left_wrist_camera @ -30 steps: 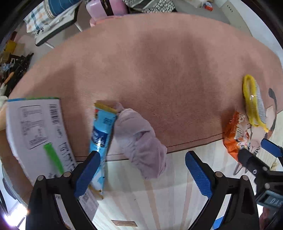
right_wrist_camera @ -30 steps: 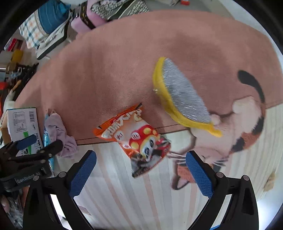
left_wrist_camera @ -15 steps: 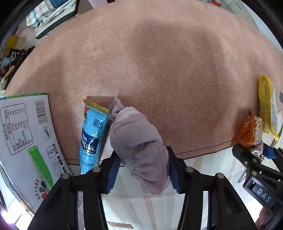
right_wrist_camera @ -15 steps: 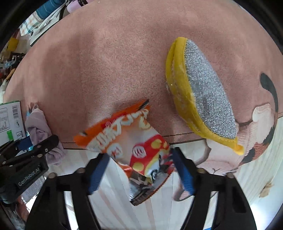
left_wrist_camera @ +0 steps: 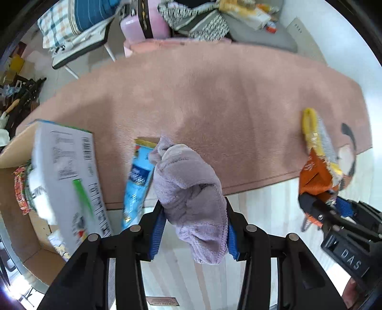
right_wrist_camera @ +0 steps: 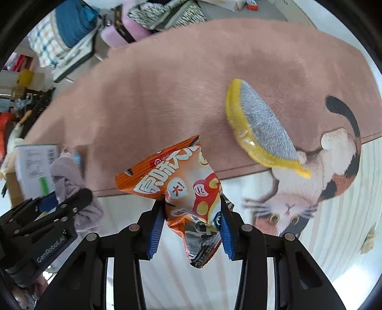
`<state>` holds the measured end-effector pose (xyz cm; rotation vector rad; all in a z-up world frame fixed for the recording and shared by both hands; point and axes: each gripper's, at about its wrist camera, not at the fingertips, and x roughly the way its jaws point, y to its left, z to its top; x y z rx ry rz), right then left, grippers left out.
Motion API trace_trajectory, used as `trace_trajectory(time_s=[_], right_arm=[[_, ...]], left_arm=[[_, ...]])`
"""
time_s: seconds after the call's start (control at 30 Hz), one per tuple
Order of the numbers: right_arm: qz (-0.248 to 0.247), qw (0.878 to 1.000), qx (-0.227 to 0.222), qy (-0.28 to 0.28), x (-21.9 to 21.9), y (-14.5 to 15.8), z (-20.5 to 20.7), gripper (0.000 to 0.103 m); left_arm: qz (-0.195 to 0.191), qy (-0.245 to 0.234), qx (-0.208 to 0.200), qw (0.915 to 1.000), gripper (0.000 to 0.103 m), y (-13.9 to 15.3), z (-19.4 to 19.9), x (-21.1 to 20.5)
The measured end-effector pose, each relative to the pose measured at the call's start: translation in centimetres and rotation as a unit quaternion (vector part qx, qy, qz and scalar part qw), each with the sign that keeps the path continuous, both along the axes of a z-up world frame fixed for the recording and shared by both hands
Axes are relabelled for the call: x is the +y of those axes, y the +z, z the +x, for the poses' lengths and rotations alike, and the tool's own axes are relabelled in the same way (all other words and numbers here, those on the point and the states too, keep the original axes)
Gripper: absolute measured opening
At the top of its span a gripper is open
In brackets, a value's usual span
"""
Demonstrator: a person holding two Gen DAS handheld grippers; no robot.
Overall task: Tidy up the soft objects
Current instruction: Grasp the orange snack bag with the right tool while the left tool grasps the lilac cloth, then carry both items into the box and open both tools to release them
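Observation:
My left gripper (left_wrist_camera: 193,229) is shut on a lilac cloth (left_wrist_camera: 188,188) and holds it lifted above the rug's front edge. My right gripper (right_wrist_camera: 191,226) is shut on an orange snack bag (right_wrist_camera: 183,188), also lifted off the floor. A blue snack packet (left_wrist_camera: 138,181) lies on the pink rug (left_wrist_camera: 214,100) just left of the cloth. A yellow-and-grey scrub pad (right_wrist_camera: 262,128) lies on the rug beyond the right gripper. In the right wrist view the left gripper (right_wrist_camera: 62,205) shows at the left with the cloth (right_wrist_camera: 69,176); the right gripper (left_wrist_camera: 329,212) shows in the left wrist view.
An open cardboard box (left_wrist_camera: 14,190) with a white printed flap (left_wrist_camera: 66,176) stands at the left. A cat picture (right_wrist_camera: 322,171) marks the rug's right end. A pink case (left_wrist_camera: 143,21), a chair with folded textiles (left_wrist_camera: 78,26) and clutter lie beyond the rug.
Both grippers closed, the left on the lilac cloth and the right on the orange bag, and both have risen with their loads off the floor.

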<state>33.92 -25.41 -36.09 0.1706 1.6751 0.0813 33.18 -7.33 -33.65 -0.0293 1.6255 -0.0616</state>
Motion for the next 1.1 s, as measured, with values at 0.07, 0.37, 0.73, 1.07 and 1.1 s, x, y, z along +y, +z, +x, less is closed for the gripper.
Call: trace_trajectory(time_s=[0.07,0.37,0.73,1.07,1.1], right_arm=[[0.012,1.0,-0.013,0.0,1.1,1.9,-0.9,0.044],[0.082,0.994,-0.072,0.028,8.4,11.9,-5.9,0.044],[0.176,0.977,-0.054,0.11,31.0,14.0,-13.2,0.044],[0.137,0.983,0.002,0.124,41.1,5.7,-13.4,0.044],[0.132,0.984,0.008,0.123,41.5,4.8,-13.2,0.044]], left_arm=[[-0.012,0.004,-0.015,0.9998,0.041,2.0,-1.1,1.1],[-0.046,0.032,-0.081,0.9951,0.041,11.9,-6.1,11.4],[-0.006,0.119,-0.05,0.9916,0.041,10.0,-10.6,30.3],[-0.023,0.146,0.039,0.9882,0.041,1.2,-9.8,37.0],[-0.024,0.146,0.046,0.9879,0.041,0.5,-9.7,37.2]])
